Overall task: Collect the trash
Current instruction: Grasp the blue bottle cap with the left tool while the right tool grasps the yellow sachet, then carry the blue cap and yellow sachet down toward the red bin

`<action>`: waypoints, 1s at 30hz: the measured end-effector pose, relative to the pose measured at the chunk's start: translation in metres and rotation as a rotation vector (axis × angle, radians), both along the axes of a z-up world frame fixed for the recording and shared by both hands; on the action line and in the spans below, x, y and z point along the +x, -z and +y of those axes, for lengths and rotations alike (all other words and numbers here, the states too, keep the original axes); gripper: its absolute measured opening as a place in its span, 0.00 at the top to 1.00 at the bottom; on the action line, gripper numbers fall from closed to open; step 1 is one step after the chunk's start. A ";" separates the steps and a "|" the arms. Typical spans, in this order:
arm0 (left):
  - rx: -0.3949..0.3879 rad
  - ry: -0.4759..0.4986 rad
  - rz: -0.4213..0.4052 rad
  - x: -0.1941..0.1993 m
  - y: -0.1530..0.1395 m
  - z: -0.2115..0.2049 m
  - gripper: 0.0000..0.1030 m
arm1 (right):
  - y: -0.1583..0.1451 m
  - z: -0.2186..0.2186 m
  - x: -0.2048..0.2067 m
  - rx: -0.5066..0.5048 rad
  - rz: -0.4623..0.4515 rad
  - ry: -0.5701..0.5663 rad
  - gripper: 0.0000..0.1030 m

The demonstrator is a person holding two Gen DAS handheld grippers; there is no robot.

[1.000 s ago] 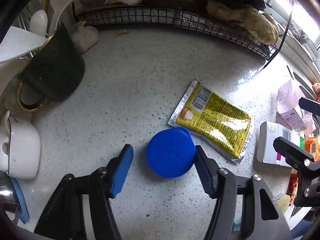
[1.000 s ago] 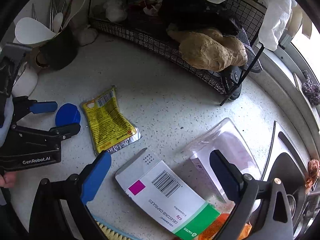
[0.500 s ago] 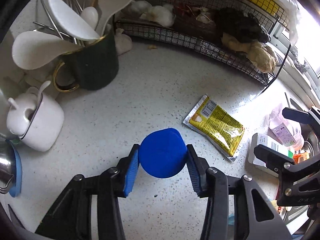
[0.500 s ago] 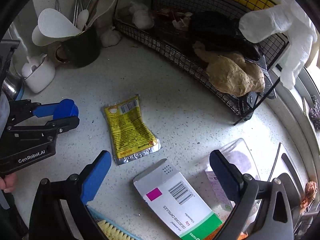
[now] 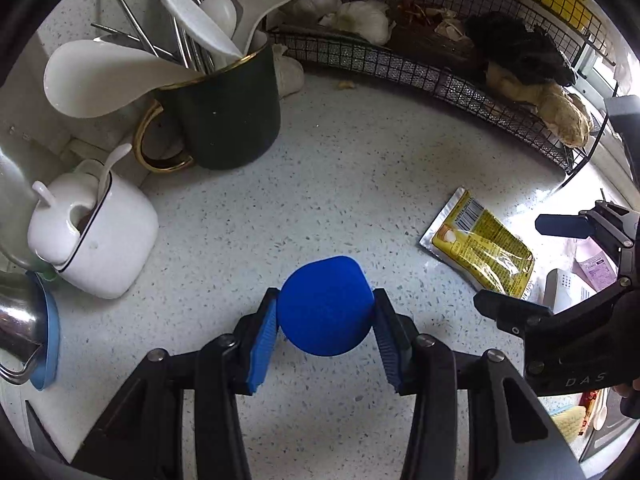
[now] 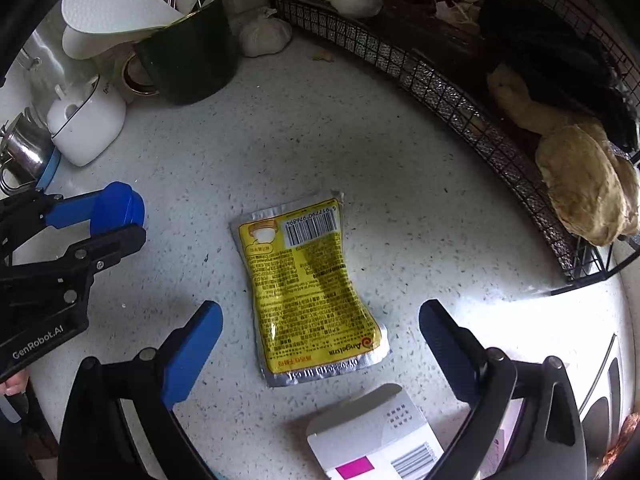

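Note:
My left gripper [image 5: 325, 332] is shut on a round blue cap [image 5: 325, 306] and holds it above the speckled counter; the cap also shows in the right wrist view [image 6: 118, 206]. My right gripper [image 6: 320, 340] is open and hovers over a yellow foil sachet [image 6: 310, 288] lying flat on the counter, with a finger on each side of it. The sachet shows in the left wrist view [image 5: 482, 244] to the right of the cap. A white medicine box [image 6: 380, 436] lies just in front of the sachet, near my right gripper.
A dark mug with spoons and utensils [image 5: 224, 116] and a white lidded pot [image 5: 96, 236] stand at the back left. A black wire basket [image 6: 460, 92] with garlic and ginger runs along the back and right. A steel vessel [image 5: 16, 328] is at the far left.
My left gripper closed on the blue cap and lifted it off the counter. My right gripper moved left from over the medicine box to over the yellow sachet.

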State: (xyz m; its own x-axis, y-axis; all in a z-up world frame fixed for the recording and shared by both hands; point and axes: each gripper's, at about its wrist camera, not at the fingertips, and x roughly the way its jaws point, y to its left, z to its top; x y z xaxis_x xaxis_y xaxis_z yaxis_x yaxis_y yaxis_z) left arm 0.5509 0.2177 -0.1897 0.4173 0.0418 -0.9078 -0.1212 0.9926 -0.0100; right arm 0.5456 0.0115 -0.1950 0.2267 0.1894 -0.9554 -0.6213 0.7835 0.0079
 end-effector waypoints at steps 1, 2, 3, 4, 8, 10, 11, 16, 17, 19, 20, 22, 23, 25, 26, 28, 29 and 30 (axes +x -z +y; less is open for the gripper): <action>-0.002 -0.003 0.001 0.000 0.001 0.001 0.58 | 0.004 0.004 0.002 -0.010 0.014 -0.009 0.04; -0.001 -0.003 0.002 0.001 0.002 0.000 0.58 | 0.009 0.008 0.004 -0.039 0.019 -0.019 0.06; 0.002 -0.002 0.002 0.000 0.004 0.001 0.58 | 0.011 0.013 0.004 -0.058 0.001 -0.032 0.09; 0.000 -0.002 0.002 0.000 0.005 0.001 0.58 | 0.011 0.015 0.003 -0.049 -0.003 -0.044 0.11; -0.015 -0.008 0.002 -0.007 0.009 0.005 0.58 | 0.005 0.016 -0.008 -0.014 -0.040 -0.058 0.29; -0.020 -0.009 0.003 -0.014 0.009 0.005 0.58 | 0.000 0.016 -0.018 -0.010 -0.043 -0.059 0.46; -0.023 -0.013 0.002 -0.019 0.008 0.005 0.58 | -0.001 0.014 -0.025 -0.018 -0.038 -0.065 0.47; -0.008 -0.018 0.004 -0.044 0.000 -0.001 0.58 | -0.005 0.009 -0.051 0.007 -0.047 -0.048 0.58; -0.001 -0.016 0.006 -0.050 -0.002 -0.003 0.58 | -0.007 0.006 -0.057 0.016 -0.047 -0.028 0.59; -0.003 0.001 -0.002 -0.059 -0.010 -0.010 0.58 | -0.014 -0.001 -0.069 0.045 -0.041 -0.005 0.59; -0.007 0.010 -0.008 -0.066 -0.014 -0.014 0.58 | -0.020 -0.004 -0.073 0.057 -0.045 0.005 0.59; -0.012 0.024 -0.024 -0.078 -0.022 -0.023 0.58 | -0.032 -0.013 -0.086 0.082 -0.067 0.024 0.59; -0.013 0.028 -0.031 -0.085 -0.026 -0.027 0.58 | -0.039 -0.018 -0.093 0.100 -0.080 0.035 0.59; -0.010 0.037 -0.046 -0.100 -0.036 -0.035 0.58 | -0.052 -0.028 -0.107 0.139 -0.098 0.049 0.59; -0.008 0.043 -0.053 -0.107 -0.040 -0.039 0.58 | -0.058 -0.032 -0.112 0.148 -0.105 0.055 0.59; -0.008 0.053 -0.067 -0.123 -0.049 -0.050 0.58 | -0.067 -0.044 -0.121 0.167 -0.128 0.061 0.59; -0.009 0.057 -0.074 -0.129 -0.053 -0.058 0.58 | -0.074 -0.051 -0.129 0.178 -0.142 0.064 0.59; -0.010 0.060 -0.081 -0.132 -0.056 -0.064 0.58 | -0.081 -0.057 -0.138 0.187 -0.153 0.067 0.59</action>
State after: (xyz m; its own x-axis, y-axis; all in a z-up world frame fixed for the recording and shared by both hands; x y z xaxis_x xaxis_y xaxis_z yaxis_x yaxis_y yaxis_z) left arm 0.4185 0.1533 -0.1340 0.4906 0.0059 -0.8714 -0.0598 0.9978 -0.0269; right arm 0.4076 -0.0456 -0.1144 0.3839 0.3394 -0.8587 -0.5730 0.8168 0.0667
